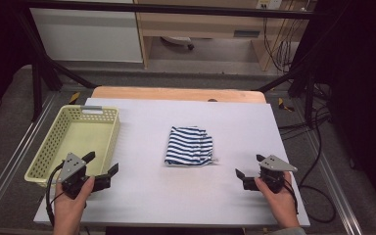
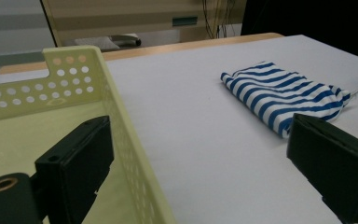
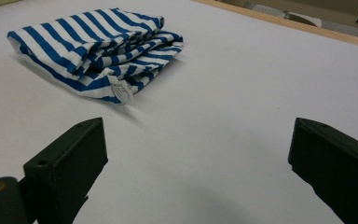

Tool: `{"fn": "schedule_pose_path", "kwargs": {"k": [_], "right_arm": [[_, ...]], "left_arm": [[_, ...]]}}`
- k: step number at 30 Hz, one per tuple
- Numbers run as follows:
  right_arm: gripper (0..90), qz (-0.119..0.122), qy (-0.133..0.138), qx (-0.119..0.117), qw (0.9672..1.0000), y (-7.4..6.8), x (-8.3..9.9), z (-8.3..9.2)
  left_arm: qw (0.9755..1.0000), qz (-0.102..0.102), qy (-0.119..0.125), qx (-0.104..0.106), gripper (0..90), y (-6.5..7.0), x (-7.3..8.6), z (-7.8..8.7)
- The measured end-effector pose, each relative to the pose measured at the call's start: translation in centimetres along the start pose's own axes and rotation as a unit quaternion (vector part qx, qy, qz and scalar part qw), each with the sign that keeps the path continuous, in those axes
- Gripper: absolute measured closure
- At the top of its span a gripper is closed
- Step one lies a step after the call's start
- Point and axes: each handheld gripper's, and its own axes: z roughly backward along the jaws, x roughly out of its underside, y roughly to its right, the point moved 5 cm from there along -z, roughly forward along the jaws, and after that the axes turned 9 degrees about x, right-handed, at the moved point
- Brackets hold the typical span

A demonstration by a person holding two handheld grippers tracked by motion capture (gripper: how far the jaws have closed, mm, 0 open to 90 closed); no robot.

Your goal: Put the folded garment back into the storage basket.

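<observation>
A folded blue-and-white striped cloth (image 1: 189, 146) lies in the middle of the white table; it also lies ahead in the left gripper view (image 2: 284, 95) and in the right gripper view (image 3: 98, 51), where a small white label sticks out of its near edge. My left gripper (image 1: 101, 164) rests at the front left, beside the basket's near corner, jaws wide open with nothing between them (image 2: 205, 172). At the front right, my right gripper (image 1: 249, 166) is open and empty too (image 3: 200, 168), a short way from the cloth's near right corner.
A pale yellow perforated basket (image 1: 44, 156) stands empty at the table's left; its wall (image 2: 135, 154) runs between the left gripper's jaws. Black frame bars stand around the table. Cables trail on the floor at the right.
</observation>
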Motion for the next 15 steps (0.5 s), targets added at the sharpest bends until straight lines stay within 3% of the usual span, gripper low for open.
{"fn": "schedule_pose_path", "kwargs": {"k": [5,7,8,10,12,15], "right_arm": [[4.8,0.007,0.003,0.001,1.0,-0.3,0.0,0.0],[4.7,0.006,0.003,-0.002,1.0,-0.4,0.0,0.0],[4.8,0.008,0.001,-0.001,1.0,-0.4,0.0,-0.1],[4.8,0.008,-0.002,-0.004,1.0,-0.5,0.1,-0.2],[4.9,0.006,-0.002,-0.003,1.0,-0.6,0.2,-0.3],[4.9,0.007,-0.004,-0.001,1.0,-0.6,0.1,-0.4]], "left_arm": [[0.9999,-0.009,0.007,0.002,7.3,1.0,-0.5,-0.2],[0.9998,-0.005,0.017,0.011,7.5,1.7,-0.8,-0.4],[0.9995,-0.002,0.019,0.026,7.6,2.7,-1.1,-0.7],[0.9994,-0.005,0.015,0.03,7.5,3.2,-1.2,-0.9],[0.9988,-0.007,0.009,0.048,7.3,4.2,-1.3,-1.5],[0.9987,-0.01,-0.008,0.049,7.2,5.4,-1.2,-2.6]]}}
